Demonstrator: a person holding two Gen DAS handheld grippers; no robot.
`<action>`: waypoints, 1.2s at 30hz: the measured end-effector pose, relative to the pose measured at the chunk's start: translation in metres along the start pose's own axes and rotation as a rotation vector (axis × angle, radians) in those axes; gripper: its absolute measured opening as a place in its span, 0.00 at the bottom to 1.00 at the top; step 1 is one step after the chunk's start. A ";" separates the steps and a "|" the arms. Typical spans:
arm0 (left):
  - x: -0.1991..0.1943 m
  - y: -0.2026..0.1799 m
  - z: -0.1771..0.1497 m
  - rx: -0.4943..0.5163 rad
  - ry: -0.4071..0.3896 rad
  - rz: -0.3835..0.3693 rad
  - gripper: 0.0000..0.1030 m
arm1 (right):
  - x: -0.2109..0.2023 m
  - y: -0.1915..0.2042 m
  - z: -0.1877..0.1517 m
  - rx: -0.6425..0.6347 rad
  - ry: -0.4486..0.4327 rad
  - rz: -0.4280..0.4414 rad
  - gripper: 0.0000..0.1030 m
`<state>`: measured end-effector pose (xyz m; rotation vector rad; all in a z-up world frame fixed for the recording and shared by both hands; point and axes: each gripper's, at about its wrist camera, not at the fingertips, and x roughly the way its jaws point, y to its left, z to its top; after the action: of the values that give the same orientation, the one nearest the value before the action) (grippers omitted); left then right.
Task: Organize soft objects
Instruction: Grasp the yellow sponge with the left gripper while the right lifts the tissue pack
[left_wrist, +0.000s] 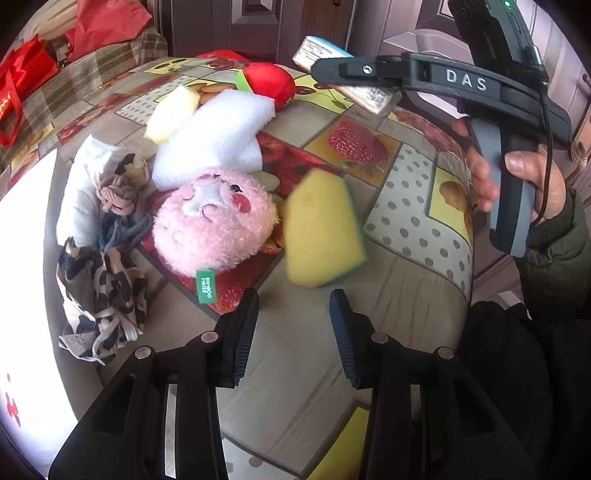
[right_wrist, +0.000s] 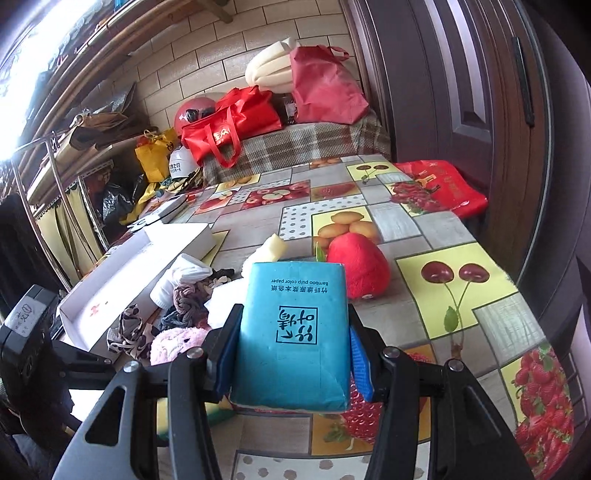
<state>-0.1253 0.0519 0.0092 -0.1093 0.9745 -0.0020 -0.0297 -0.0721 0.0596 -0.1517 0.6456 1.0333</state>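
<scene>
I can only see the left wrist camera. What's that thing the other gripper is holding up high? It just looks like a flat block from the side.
Observer: It's a blue tissue pack, printed "Bamboo pulp color paper".
Child: Is it squeezed tight?
Observer: Yes, the right gripper has both fingers pressed against its sides.
Child: Is there a box anywhere?
Observer: An open white box sits at the table's far left, beyond the pile of soft things.

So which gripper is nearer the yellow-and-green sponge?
Left. The left gripper sits open just before the sponge; the right gripper is raised beyond it, holding a blue tissue pack.
</scene>
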 end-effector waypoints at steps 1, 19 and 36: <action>0.000 0.001 0.001 -0.004 -0.003 0.004 0.39 | 0.000 -0.001 0.000 0.003 0.001 -0.001 0.50; 0.017 -0.047 0.040 0.083 0.033 -0.018 0.76 | -0.004 -0.018 -0.006 0.088 -0.009 -0.003 0.50; -0.045 -0.020 0.001 0.115 -0.515 0.191 0.41 | -0.014 0.001 0.006 0.072 -0.304 -0.032 0.50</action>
<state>-0.1489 0.0340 0.0485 0.0881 0.4652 0.1394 -0.0329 -0.0798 0.0728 0.0577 0.4020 0.9766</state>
